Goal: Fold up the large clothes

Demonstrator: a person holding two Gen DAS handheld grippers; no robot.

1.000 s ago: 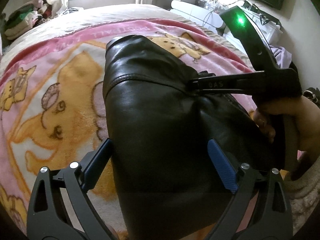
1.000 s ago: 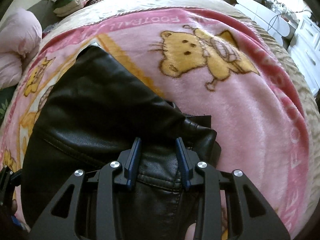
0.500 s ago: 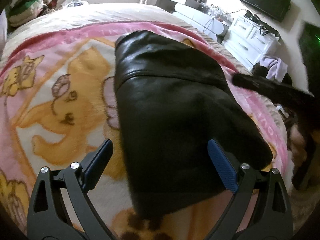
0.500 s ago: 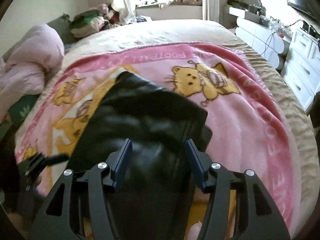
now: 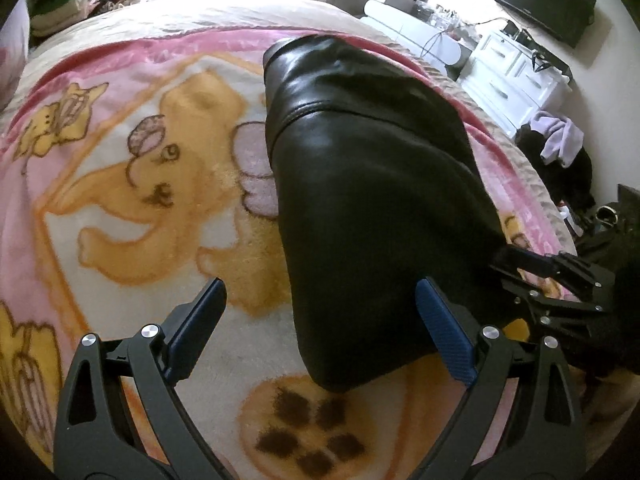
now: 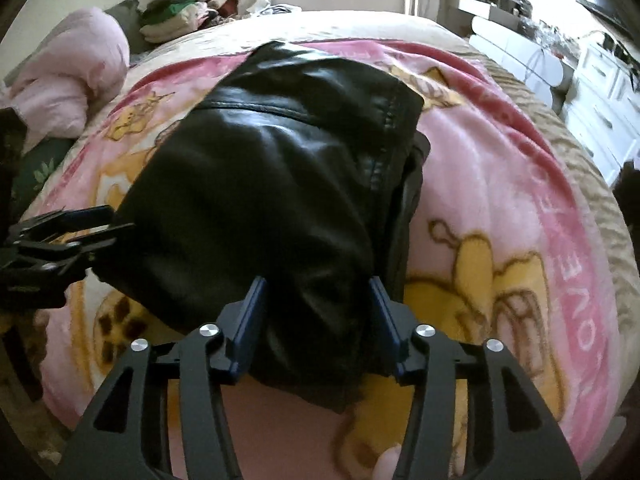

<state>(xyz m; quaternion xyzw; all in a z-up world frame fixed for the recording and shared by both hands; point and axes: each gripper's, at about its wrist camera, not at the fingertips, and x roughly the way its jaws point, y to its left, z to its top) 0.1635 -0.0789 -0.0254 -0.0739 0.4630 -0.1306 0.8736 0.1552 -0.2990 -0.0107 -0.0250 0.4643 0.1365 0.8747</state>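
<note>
A black leather garment [image 5: 372, 184] lies folded into a narrow stack on a pink cartoon blanket [image 5: 132, 184]; it also shows in the right wrist view [image 6: 272, 168]. My left gripper [image 5: 320, 320] is open and empty, its jaws wide apart above the garment's near end. My right gripper [image 6: 316, 320] is open, its blue pads [image 6: 250, 320] on either side of the garment's near end without pinching it. The right gripper also shows at the right edge of the left wrist view [image 5: 552, 276], and the left gripper at the left edge of the right wrist view [image 6: 60, 236].
The blanket covers a bed [image 6: 560, 128]. A pink duvet [image 6: 68, 80] and piled clothes [image 6: 176, 16] lie at the far left. White drawers [image 5: 516, 68] and a wall TV [image 5: 544, 0] stand to the right, with clothes on the floor [image 5: 560, 144].
The right gripper opened and let go of the garment's edge, then drew back toward the near end. Both grippers pulled back and up; the garment now lies flat.
</note>
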